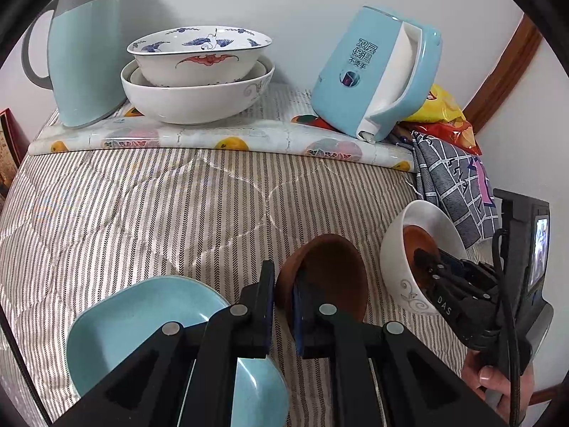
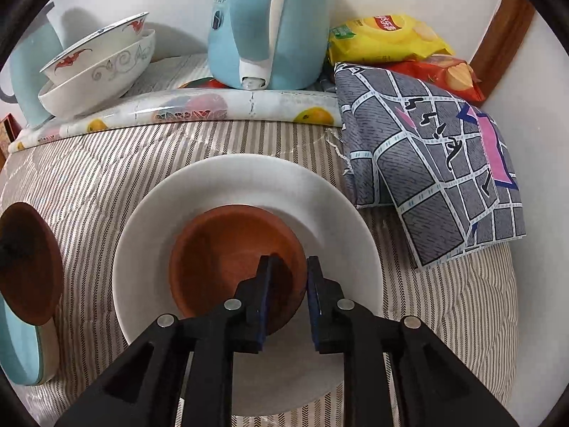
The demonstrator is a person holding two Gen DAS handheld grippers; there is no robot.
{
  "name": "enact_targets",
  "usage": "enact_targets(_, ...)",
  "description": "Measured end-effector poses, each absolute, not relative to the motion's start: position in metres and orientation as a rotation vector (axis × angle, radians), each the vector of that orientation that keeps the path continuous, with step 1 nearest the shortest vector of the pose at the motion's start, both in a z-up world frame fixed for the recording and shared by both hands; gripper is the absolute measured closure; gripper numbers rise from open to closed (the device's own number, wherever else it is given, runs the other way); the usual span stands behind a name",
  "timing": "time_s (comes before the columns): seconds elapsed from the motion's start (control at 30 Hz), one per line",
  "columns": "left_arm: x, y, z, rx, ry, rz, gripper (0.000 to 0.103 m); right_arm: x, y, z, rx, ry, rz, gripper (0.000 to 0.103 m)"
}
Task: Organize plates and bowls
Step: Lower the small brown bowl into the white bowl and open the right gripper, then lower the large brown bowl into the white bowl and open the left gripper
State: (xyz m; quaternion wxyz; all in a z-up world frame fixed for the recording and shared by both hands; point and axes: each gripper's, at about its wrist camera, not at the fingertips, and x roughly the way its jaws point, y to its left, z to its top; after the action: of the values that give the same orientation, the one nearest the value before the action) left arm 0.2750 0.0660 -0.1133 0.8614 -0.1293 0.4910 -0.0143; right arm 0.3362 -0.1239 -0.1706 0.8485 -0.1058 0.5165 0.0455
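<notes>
My left gripper (image 1: 284, 295) is shut on the rim of a brown clay bowl (image 1: 330, 270), held tilted above the striped cloth beside a light blue dish (image 1: 142, 320). My right gripper (image 2: 288, 277) straddles the rim of a second brown clay bowl (image 2: 227, 256) that sits inside a white bowl (image 2: 249, 192); its jaws stand slightly apart around the rim. In the left wrist view the right gripper (image 1: 426, 259) reaches into the white bowl (image 1: 409, 249). The left-held brown bowl (image 2: 28, 259) and blue dish (image 2: 21, 348) show at the right wrist view's left edge.
At the back, on a fruit-print mat (image 1: 213, 138), stand stacked white bowls (image 1: 199, 71), a light blue thermos (image 1: 85, 53) and a light blue kettle (image 1: 377, 71). A grey patterned cloth (image 2: 434, 163) and snack bags (image 2: 384, 35) lie at the right by the wall.
</notes>
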Motion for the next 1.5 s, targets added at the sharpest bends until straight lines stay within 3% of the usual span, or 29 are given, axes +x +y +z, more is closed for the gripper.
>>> enact_targets(0.1,0.272,0.066,-0.11,-0.267,1.027,-0.027,0.094,0.334,-0.124,-0.168,-0.205,1.085,0.102,0.082)
enact_targets(0.23,0.267,0.066,-0.106,-0.267,1.022,-0.023,0.094,0.329,-0.128,-0.158,-0.16,1.055,0.11,0.067)
enact_targets(0.47,0.265,0.053,-0.096,-0.275,1.005,-0.051,0.094,0.305,-0.149,-0.121,-0.099,0.968,0.115,0.063)
enact_targets(0.7,0.269,0.024,-0.085,-0.278,0.981,-0.096,0.094,0.274,-0.202,-0.09,-0.025,0.89,0.057,0.051)
enact_targets(1.5,0.321,-0.05,-0.12,-0.237,1.067,-0.137,0.094,0.224,-0.315,-0.108,0.221,0.908,-0.06,0.05)
